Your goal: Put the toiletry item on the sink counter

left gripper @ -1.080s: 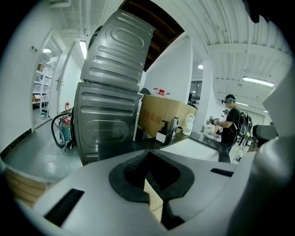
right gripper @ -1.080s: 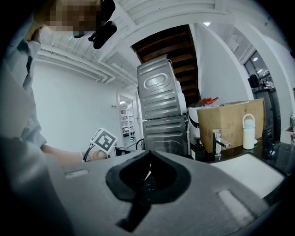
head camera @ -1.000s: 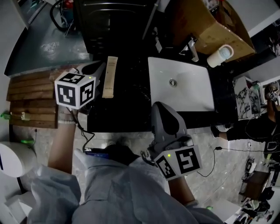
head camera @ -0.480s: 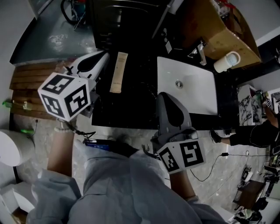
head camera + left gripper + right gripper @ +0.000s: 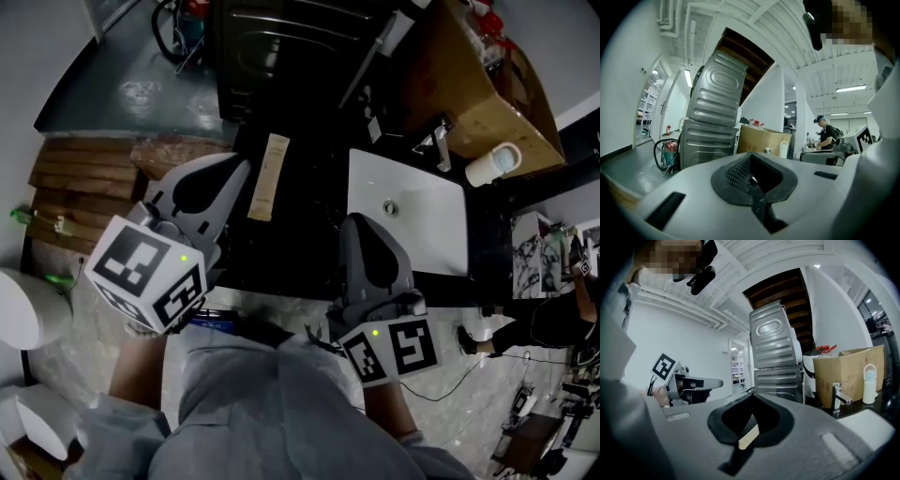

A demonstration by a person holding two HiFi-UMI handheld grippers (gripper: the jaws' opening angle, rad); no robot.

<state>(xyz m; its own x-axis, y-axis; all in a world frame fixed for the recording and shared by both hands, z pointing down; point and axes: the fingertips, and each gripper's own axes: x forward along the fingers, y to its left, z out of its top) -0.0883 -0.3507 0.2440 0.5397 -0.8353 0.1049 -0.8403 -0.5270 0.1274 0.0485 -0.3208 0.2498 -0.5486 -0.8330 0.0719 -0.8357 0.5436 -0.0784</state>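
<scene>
Beige flat toiletry tube [image 5: 268,176] is laid on the black worktop [image 5: 302,246], left of the white sink basin [image 5: 417,225]. Left gripper [image 5: 240,170] is held just left of it, right gripper [image 5: 362,225] at the near edge; both jaws are pressed together, nothing clamped.

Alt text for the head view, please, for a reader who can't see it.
Looking steeply down: a beige tube lies on a black counter, left of a white sink. The left gripper, left of the tube, and the right gripper, before the sink, are shut and empty.
</scene>
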